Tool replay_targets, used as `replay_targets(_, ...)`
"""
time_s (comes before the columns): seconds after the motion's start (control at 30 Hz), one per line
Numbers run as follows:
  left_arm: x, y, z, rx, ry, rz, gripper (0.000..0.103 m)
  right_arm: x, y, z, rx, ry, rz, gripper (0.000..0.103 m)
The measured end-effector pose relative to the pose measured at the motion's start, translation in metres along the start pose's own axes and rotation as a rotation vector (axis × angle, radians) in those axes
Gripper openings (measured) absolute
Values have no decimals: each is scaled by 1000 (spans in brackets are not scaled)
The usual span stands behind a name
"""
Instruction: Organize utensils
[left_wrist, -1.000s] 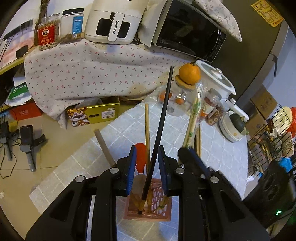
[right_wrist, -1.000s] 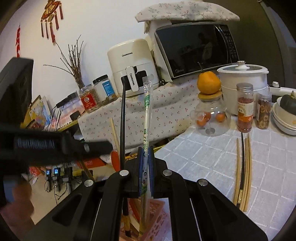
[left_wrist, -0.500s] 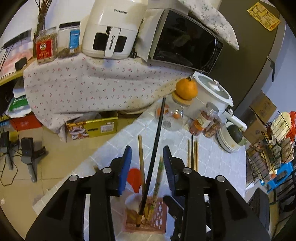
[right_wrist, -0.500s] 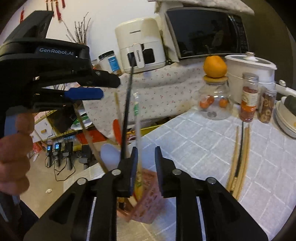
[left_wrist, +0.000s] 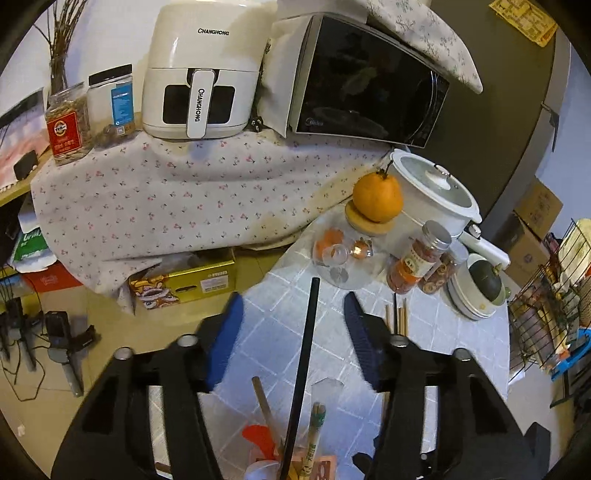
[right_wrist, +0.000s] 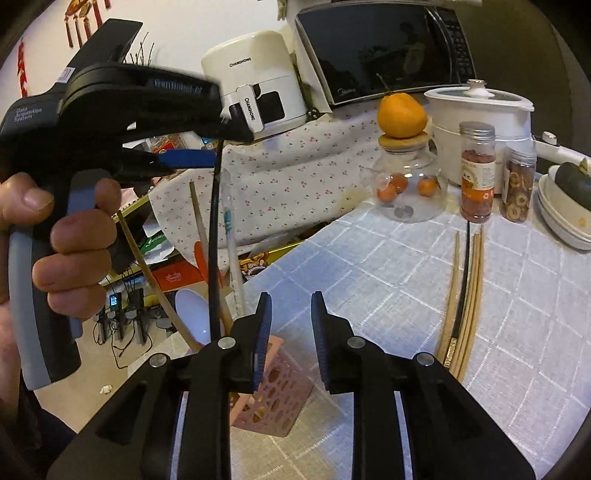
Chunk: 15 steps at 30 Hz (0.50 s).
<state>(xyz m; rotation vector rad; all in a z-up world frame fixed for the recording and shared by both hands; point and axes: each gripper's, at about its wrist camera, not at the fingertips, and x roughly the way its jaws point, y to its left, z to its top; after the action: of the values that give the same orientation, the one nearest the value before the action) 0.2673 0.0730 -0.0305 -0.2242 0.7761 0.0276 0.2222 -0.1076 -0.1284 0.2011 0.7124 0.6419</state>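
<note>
A pink perforated utensil holder stands on the table's near left edge. It holds a black chopstick, wooden chopsticks, a wrapped pair of chopsticks and spoons. My left gripper is open above the holder, with the black chopstick standing free between its jaws. It shows in the right wrist view, held by a hand. My right gripper is open and empty, just right of the holder. Several loose chopsticks lie on the cloth to the right.
A glass jar with an orange on top, two spice jars, a white cooker and stacked bowls stand at the table's back. An air fryer and microwave sit on a cloth-covered shelf behind.
Both grippers opened and let go: the left released the black chopstick, the right the wrapped chopsticks, which now stand in the holder. Both grippers have risen and pulled back.
</note>
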Motion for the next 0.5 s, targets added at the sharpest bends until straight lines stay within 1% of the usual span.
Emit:
replay_targets(0.03,2,-1,-1,2,9,-8,20,0,-1,0,2,1,-3,23)
replay_targets(0.07,4,-2,-1,4,20,-15,7,1,-1,1,3,3,-6,23)
replay_targets(0.1,5,-4,-3,10,28,-14,5,1,-2,1,6,3,-9,23)
replay_targets(0.2,-6,-10,-8,42,-4,16,4,-1,-1,3,6,-4,-7,23)
replay_targets(0.37,-43,-14,-25,63,-95,30,4,-5,-1,7,15,-26,-2,23)
replay_targets(0.43,-52,-15,-32,77,-133,55,4,-7,-1,8,15,-35,-1,23)
replay_targets(0.5,-56,-14,-33,73,-160,64,4,-10,-1,9,20,-45,-1,23)
